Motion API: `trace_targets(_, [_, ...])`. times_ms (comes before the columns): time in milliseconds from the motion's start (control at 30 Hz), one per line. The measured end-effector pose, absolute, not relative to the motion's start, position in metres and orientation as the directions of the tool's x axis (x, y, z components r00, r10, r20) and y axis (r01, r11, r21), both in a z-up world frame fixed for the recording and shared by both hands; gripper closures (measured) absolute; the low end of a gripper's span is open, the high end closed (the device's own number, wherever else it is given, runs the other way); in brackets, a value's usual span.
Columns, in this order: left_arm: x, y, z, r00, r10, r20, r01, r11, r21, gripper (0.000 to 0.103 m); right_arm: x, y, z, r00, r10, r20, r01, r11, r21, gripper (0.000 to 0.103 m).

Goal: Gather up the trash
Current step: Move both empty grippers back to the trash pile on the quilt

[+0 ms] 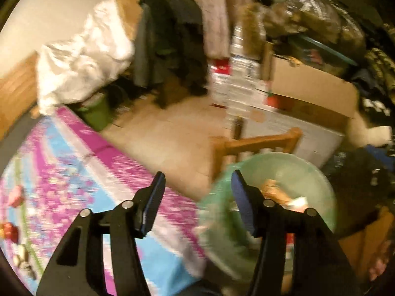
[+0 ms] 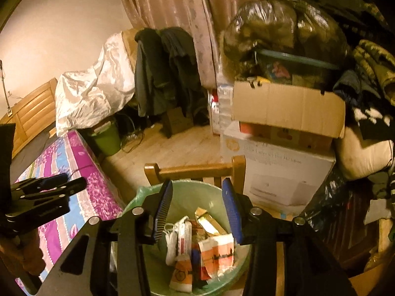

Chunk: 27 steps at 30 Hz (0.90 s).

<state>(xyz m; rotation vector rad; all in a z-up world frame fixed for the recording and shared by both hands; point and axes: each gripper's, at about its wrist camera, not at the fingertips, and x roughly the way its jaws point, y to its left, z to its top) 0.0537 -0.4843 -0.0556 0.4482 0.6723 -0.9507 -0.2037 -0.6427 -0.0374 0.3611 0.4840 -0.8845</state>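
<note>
Green plastic lines the trash bin [image 1: 303, 172] that sits low and to the right in your left wrist view, blurred by motion. Your left gripper [image 1: 198, 198] has its fingers [image 1: 154, 197] spread with nothing between them; the left finger hangs over the purple and blue flowered bedspread [image 1: 74, 172], while the right finger overlaps the bin's near rim. Paper scraps show inside the bin just right of that finger. A wooden chair back [image 1: 259, 143] stands just behind the bin, with a white box [image 1: 296, 133] and a cardboard box [image 1: 316, 86] beyond.

In your right wrist view, your right gripper [image 2: 197, 209] points down into the bin [image 2: 187, 192], fingers [image 2: 232, 212] spread and empty. The trash [image 2: 202, 244], orange-and-white wrappers, a gold packet and white bits, lies at the bottom, below and between the fingertips, apart from both. Your left gripper [image 2: 66, 182] shows at the left edge over the bedspread [image 2: 74, 162], outside the bin, too edge-on there to read its fingers.
</note>
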Motion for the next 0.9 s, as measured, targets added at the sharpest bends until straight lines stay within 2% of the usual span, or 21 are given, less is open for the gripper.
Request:
trace_targets(67, [0.062, -0.471, -0.052, 0.477, -0.561, -0.677, 0.818, 0.565, 0.107, 0.047, -0.197, -0.631, -0.036, 0.546, -0.663, -0.512, 0.801, 0.592, 0.088, 0.044])
trace_targets(367, [0.103, -0.401, -0.029, 0.67, -0.439, -0.599, 0.644, 0.745, 0.174, 0.043, -0.134, -0.572, -0.029, 0.633, -0.609, -0.478, 0.7, 0.713, 0.019, 0.042])
trace_targets(700, [0.126, -0.321, -0.006, 0.769, -0.357, -0.531, 0.513, 0.84, 0.178, 0.04, -0.038, -0.493, -0.004, 0.762, -0.475, -0.44, 0.517, 0.856, -0.03, 0.038])
trace_targets(900, [0.145, -0.267, -0.01, 0.8, -0.273, -0.534, 0.419, 0.891, 0.173, 0.039, 0.016, -0.448, 0.0, 0.801, -0.394, -0.451, 0.418, 0.907, -0.051, 0.035])
